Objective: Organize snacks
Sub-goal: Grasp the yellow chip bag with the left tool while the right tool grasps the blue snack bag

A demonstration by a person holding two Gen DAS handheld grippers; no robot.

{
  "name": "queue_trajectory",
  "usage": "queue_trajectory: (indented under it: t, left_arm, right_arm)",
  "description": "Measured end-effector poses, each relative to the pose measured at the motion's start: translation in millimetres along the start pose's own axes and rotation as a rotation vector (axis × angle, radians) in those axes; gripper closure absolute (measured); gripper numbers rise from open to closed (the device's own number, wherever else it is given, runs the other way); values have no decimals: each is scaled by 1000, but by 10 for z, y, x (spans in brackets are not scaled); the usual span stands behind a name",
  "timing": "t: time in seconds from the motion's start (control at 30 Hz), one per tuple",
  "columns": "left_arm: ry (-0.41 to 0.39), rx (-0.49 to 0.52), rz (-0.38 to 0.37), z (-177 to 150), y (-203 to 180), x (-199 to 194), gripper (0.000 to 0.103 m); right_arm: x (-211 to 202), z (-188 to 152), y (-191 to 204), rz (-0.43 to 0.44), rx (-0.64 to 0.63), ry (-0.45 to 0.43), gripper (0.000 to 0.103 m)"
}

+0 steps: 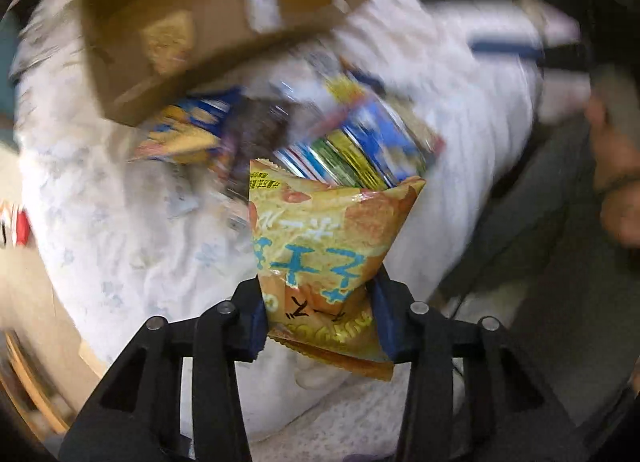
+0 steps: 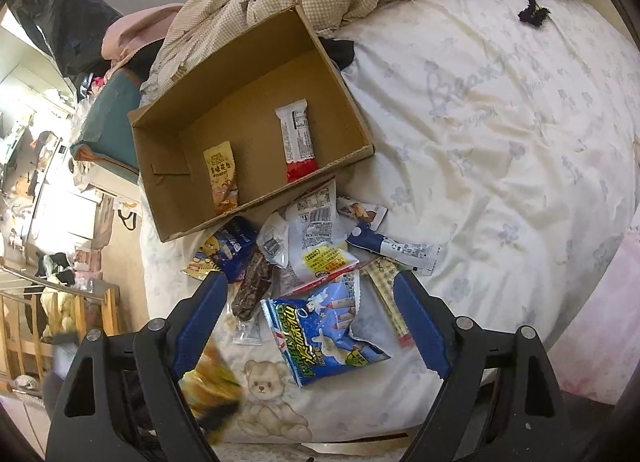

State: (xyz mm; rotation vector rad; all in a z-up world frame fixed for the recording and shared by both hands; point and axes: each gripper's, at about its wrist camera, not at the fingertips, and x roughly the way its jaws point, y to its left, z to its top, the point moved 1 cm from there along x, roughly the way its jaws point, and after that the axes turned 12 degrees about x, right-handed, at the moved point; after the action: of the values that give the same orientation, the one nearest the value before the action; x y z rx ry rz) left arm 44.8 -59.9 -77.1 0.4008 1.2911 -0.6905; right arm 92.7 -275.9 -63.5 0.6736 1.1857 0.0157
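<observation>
Left gripper (image 1: 320, 326) we had clamped on yellow snack bag (image 1: 324, 246), blue lettering unreadable, above bed (image 1: 120, 246). Right gripper (image 2: 310, 326) gaped wide, empty, over snack pile (image 2: 312, 262); cardboard box (image 2: 256, 118) beyond.

Cursive "Beautiful" on the bedsheet (image 2: 480, 74); Chinese characters on the small yellow packet (image 2: 222, 174), not clearly legible.

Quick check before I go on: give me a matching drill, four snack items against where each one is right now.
Items:
1. yellow-orange snack bag
2. white-and-red bar
3. blue biscuit-stick bag
4. dark brown bar

Places:
A. on the bedsheet between the open right fingers
B. clamped in the left gripper
C. inside the cardboard box
D. in the pile, beside the right gripper's left finger

Pairs: 1-B, 2-C, 3-A, 4-D
</observation>
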Motion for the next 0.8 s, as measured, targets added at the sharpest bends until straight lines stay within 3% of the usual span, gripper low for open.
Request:
queue_trajectory:
  t: [0.2, 0.33, 0.47, 0.6, 0.8]
  left_arm:
    - [-87, -245, 59, -21, 567, -184, 66]
    - [-119, -354, 109, -42, 767, -238, 67]
    - [-133, -399, 132, -85, 849, -284, 67]
    - [-139, -397, 158, -92, 869, -262, 67]
    - [-135, -399, 191, -101, 905, -266, 67]
  right_arm:
    - [138, -8, -32, -34, 3, 39, 16]
    - [395, -93, -2, -74, -29, 142, 15]
    - [722, -222, 66, -127, -80, 243, 14]
    - [1108, -410, 103, -245, -161, 338, 14]
    - [1394, -619, 225, -389, -294, 349, 10]
